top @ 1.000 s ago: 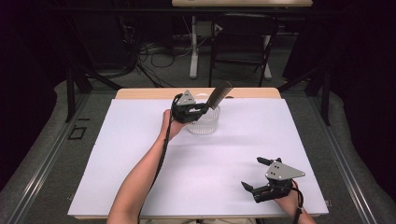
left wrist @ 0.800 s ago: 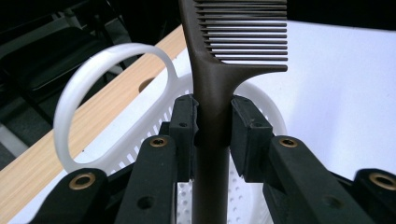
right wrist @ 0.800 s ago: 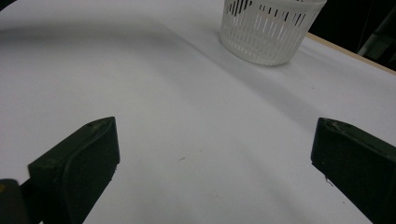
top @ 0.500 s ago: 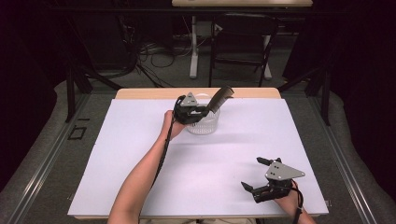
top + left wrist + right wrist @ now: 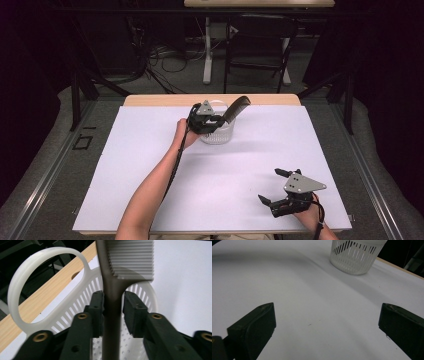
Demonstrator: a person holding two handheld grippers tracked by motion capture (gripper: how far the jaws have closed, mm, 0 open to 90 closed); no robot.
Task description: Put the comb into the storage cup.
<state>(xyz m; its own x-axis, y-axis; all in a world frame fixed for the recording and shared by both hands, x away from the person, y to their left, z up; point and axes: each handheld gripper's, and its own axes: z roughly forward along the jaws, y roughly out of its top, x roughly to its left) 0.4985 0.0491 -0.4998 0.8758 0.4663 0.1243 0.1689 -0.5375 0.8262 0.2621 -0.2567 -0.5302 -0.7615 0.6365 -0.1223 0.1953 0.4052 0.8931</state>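
Observation:
A dark comb [image 5: 236, 107] slants up to the right over a white slotted basket [image 5: 217, 134] at the table's far middle. My left gripper [image 5: 212, 121] is shut on the comb's handle, just above the basket's rim. In the left gripper view the comb handle [image 5: 112, 315] runs between both jaws, its teeth [image 5: 132, 260] lie beyond them, and the basket [image 5: 75, 297] with its hoop handle sits underneath. My right gripper [image 5: 270, 186] rests open near the front right of the table. Nothing is between its jaws [image 5: 327, 312], and it points toward the basket [image 5: 355, 255].
A white sheet [image 5: 150, 150] covers the table, and a wooden strip [image 5: 150, 100] shows along the far edge. Behind the table stand metal frame legs and a chair [image 5: 260, 60] with cables on the floor.
The left gripper has tipped the comb slightly lower toward the basket. The right gripper has stayed where it was.

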